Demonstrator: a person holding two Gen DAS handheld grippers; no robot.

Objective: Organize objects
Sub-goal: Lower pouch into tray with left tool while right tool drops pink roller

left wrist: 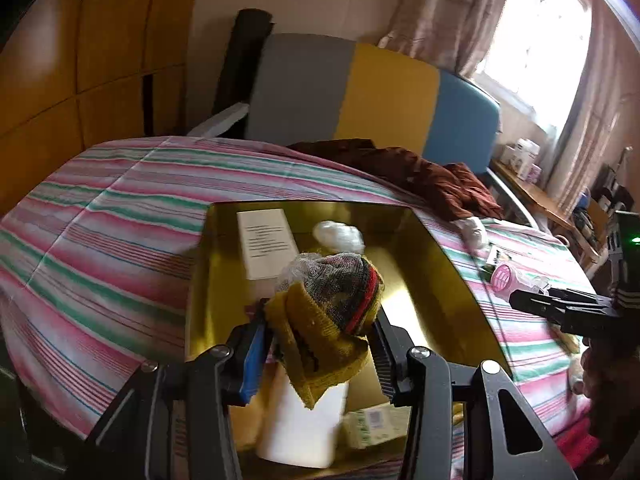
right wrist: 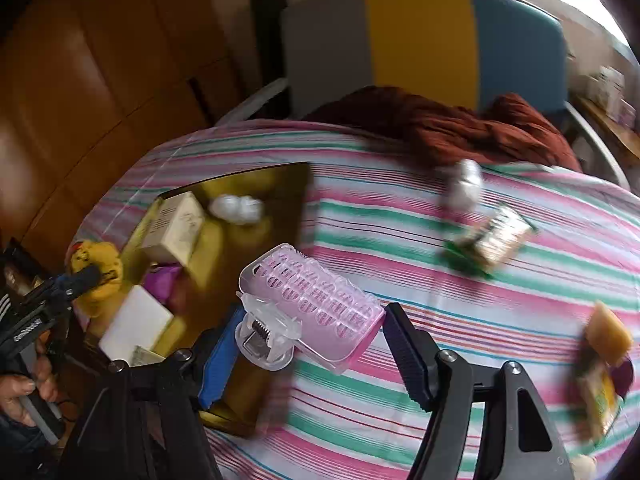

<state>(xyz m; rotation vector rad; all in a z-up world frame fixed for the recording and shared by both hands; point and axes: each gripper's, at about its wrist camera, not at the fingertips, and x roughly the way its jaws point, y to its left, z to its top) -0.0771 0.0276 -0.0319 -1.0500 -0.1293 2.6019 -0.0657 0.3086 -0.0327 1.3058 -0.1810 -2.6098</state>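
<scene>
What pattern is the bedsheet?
The bedsheet has pink, green and white stripes, clearest in the right wrist view.

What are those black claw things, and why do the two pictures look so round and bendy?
The claws are pinching tools, and a person holds one in each hand. A tiny wide-eyed camera sits on each tool, which bends the picture. One picture looks out from the left gripper, which squeezes a yellow knitted hat above a gold tray. The other looks out from the right gripper, which carries a pink hair-roller case with a clear clip on it. They work over a bed with a striped sheet. A brown cloth and some blurry packets lie on it.
</scene>
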